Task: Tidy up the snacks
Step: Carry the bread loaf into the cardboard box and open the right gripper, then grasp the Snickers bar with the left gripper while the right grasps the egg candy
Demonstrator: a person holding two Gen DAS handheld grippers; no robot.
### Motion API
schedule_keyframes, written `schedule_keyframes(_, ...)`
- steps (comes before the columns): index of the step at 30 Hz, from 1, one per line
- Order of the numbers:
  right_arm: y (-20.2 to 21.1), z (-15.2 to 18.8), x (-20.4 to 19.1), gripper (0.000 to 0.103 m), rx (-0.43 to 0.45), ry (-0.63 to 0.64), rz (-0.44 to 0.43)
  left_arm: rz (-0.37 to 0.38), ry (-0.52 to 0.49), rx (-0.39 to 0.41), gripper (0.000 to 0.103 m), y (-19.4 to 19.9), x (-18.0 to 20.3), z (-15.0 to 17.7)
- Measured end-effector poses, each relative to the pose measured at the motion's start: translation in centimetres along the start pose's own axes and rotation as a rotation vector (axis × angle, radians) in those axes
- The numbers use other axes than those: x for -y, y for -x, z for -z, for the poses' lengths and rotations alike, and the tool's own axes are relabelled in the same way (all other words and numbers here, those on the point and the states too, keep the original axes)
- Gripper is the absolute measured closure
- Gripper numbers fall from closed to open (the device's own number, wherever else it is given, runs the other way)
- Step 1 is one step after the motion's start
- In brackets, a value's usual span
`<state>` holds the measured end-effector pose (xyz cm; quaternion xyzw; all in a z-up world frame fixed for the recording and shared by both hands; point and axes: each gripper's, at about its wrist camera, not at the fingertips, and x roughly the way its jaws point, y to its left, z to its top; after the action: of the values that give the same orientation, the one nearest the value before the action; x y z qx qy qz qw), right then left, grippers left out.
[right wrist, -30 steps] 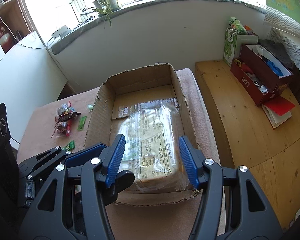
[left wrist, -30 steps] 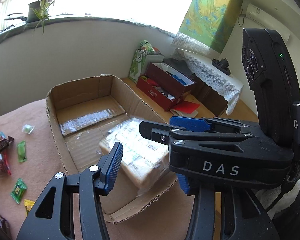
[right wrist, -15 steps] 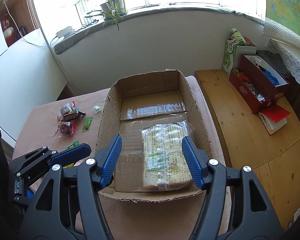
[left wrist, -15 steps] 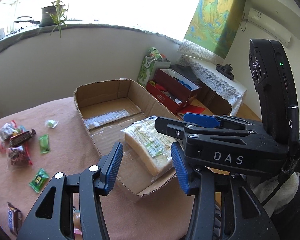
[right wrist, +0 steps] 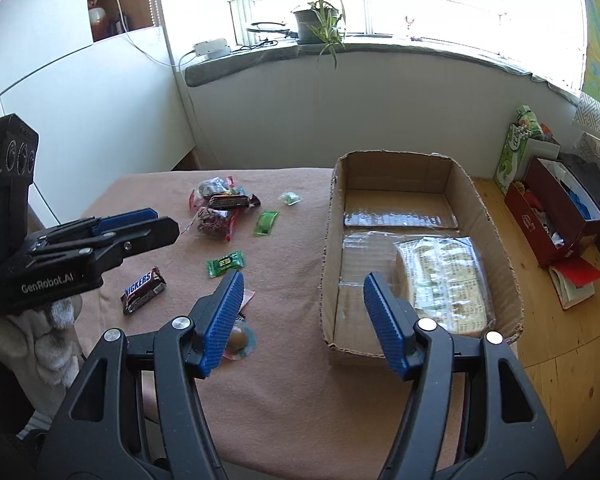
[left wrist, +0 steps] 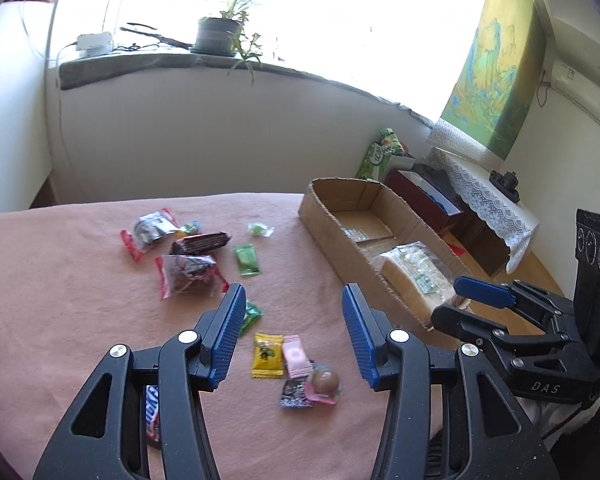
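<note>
An open cardboard box (right wrist: 416,168) stands on the pink cloth and holds a clear-wrapped bread pack (right wrist: 444,276), which also shows in the left wrist view (left wrist: 416,276). Loose snacks lie left of the box (left wrist: 328,216): a Snickers bar (right wrist: 144,289), green sachets (right wrist: 225,263), dark wrapped bars (left wrist: 200,242), a yellow sachet (left wrist: 267,355) and a round chocolate (left wrist: 325,381). My left gripper (left wrist: 294,336) is open and empty above the small sweets. My right gripper (right wrist: 302,322) is open and empty above the box's near left edge.
A wooden bench (right wrist: 548,344) right of the table carries a red box (right wrist: 552,216) of items, a green bag (right wrist: 512,156) and a red booklet (right wrist: 576,280). A potted plant (right wrist: 316,20) stands on the windowsill. A white wall is close behind the table.
Both grippers have pulled back from the box and swung left. The bread pack lies in the box, free of both. The left view now faces the loose snacks.
</note>
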<state>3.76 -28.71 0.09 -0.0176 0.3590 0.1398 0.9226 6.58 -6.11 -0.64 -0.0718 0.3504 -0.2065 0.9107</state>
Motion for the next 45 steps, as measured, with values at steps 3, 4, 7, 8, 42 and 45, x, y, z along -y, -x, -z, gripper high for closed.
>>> schedule_keyframes(3,-0.5,1.0,-2.2,0.038,-0.018,0.028,-0.025,-0.060,0.023,-0.001,0.055,1.1,-2.4,1.0)
schedule_keyframes(4,-0.9,1.3,-2.7,0.038,-0.027,0.034,-0.025,-0.081,0.030,-0.005,0.055,1.4,-3.1,1.4)
schedule_keyframes(7,-2.3,2.3,-3.6,0.038,-0.066,0.022,-0.046,-0.131,0.056,-0.024,0.055,1.8,-5.0,2.7)
schedule_keyframes(8,-2.9,2.6,-3.7,0.038,-0.083,0.009,-0.058,-0.145,0.061,-0.033,0.055,1.8,-5.5,3.2)
schedule_keyframes(42,-9.1,5.5,-5.1,0.072,-0.223,0.012,-0.060,-0.194,0.089,-0.186,0.057,-2.1,-8.9,8.0)
schedule_keyframes(45,-9.5,5.5,-5.5,0.072,-0.235,0.026,-0.063,-0.192,0.090,-0.185,0.057,-2.2,-8.9,7.9)
